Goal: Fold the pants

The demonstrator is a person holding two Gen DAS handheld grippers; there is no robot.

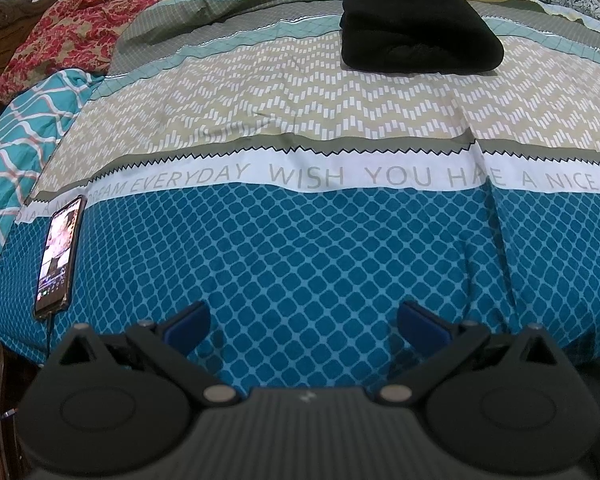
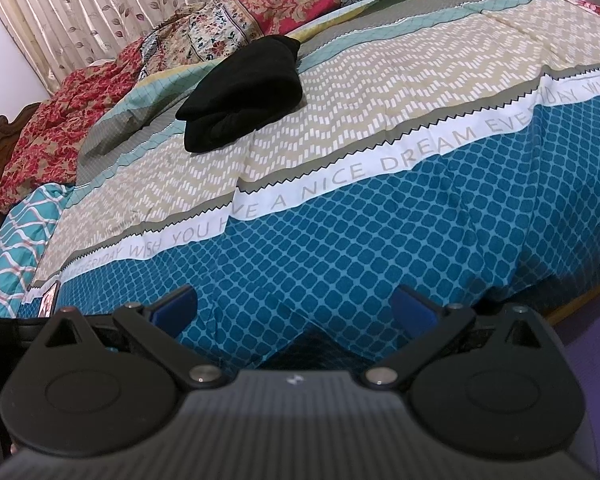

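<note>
bedroom scene: wide bed under a patterned bedspread (image 1: 300, 240) with teal lattice, white lettered band and beige chevron stripes, leaf-print curtain (image 2: 80, 8) behind, red floral bedding (image 1: 68, 28) heaped near the carved headboard. black folded pants (image 1: 420, 28) sit as a thick bundle on the far beige and grey stripes, well apart from both tools; same bundle in the right view (image 2: 244, 96). left gripper (image 1: 302, 320) hangs low over the near teal edge, blue-padded fingers spread wide, nothing between them. right gripper (image 2: 294, 308) the same, fingers apart and empty. looks like the fold is already done, or close to it.

risks: bundle is thick and soft, so its top layer could slump or spring open if nudged; any regrasp of one layer only would drag the stack apart. lit smartphone (image 1: 60, 256) with a cable lies on the bed's left edge, a sweep that side could knock it off.

hard to tell: black cloth hides seams and fold lines, so count of folds and neatness is unclear; far side of bundle hidden; phone screen unreadable; person not in view
</note>
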